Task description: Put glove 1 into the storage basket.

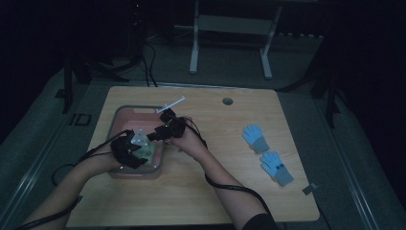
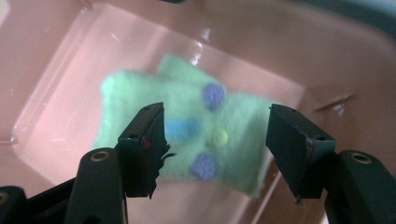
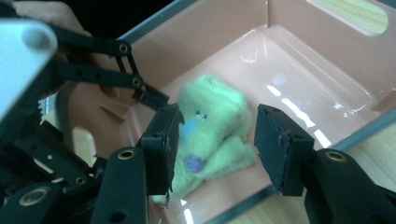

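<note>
A pale green fleece glove (image 2: 187,107) with blue and purple dots and a yellow button lies folded on the floor of a pink plastic bin (image 1: 131,117) at the table's left. My left gripper (image 2: 215,130) hangs over it, open, its pads clear of the cloth. In the right gripper view the same glove (image 3: 215,112) lies below my right gripper (image 3: 217,140), also open and holding nothing. From the high view both grippers, left (image 1: 141,153) and right (image 1: 152,136), meet over the bin's near right corner. The left gripper's linkage (image 3: 93,74) crosses the right gripper view.
Two light blue gloves (image 1: 253,137) (image 1: 276,166) lie on the wooden table to the right of the hands. A cable hole (image 1: 228,101) sits near the far edge. Black cables trail off the near side. A white stand (image 1: 230,28) is on the floor beyond the table.
</note>
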